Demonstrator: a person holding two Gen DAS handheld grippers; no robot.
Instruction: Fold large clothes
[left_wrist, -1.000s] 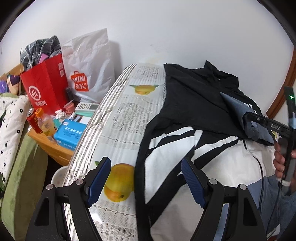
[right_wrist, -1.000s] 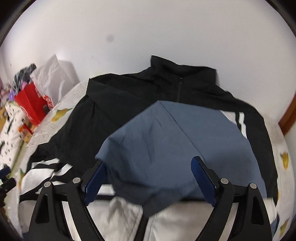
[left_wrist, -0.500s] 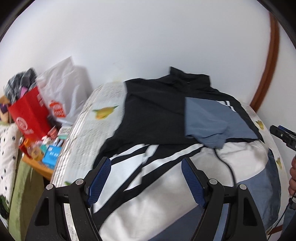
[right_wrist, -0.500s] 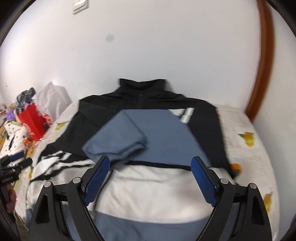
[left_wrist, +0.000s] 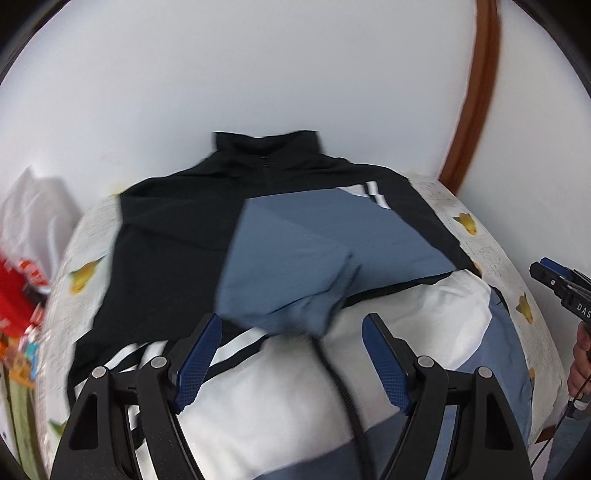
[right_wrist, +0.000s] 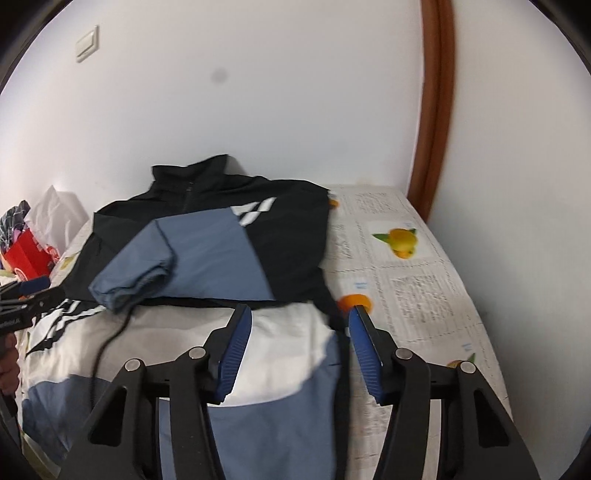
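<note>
A large black, white and blue-grey jacket (left_wrist: 177, 236) lies spread on the table, collar toward the wall. Its blue-grey right sleeve (left_wrist: 295, 258) is folded across the chest. My left gripper (left_wrist: 291, 332) is open and empty above the white lower part. The jacket also shows in the right wrist view (right_wrist: 288, 236), with the folded sleeve (right_wrist: 166, 254). My right gripper (right_wrist: 301, 317) is open and empty over the jacket's right edge. It also appears at the far right of the left wrist view (left_wrist: 554, 277).
The table wears a patterned cloth with orange fruit prints (right_wrist: 406, 240). A red bag (right_wrist: 26, 254) and a white bag (left_wrist: 29, 214) stand at the left. A brown door frame (right_wrist: 436, 110) runs up the right. The white wall stands just behind the collar.
The right gripper let go of the blue-grey sleeve, which now lies folded on the chest, and drew back to the right. The left gripper swung right to face the jacket's middle.
</note>
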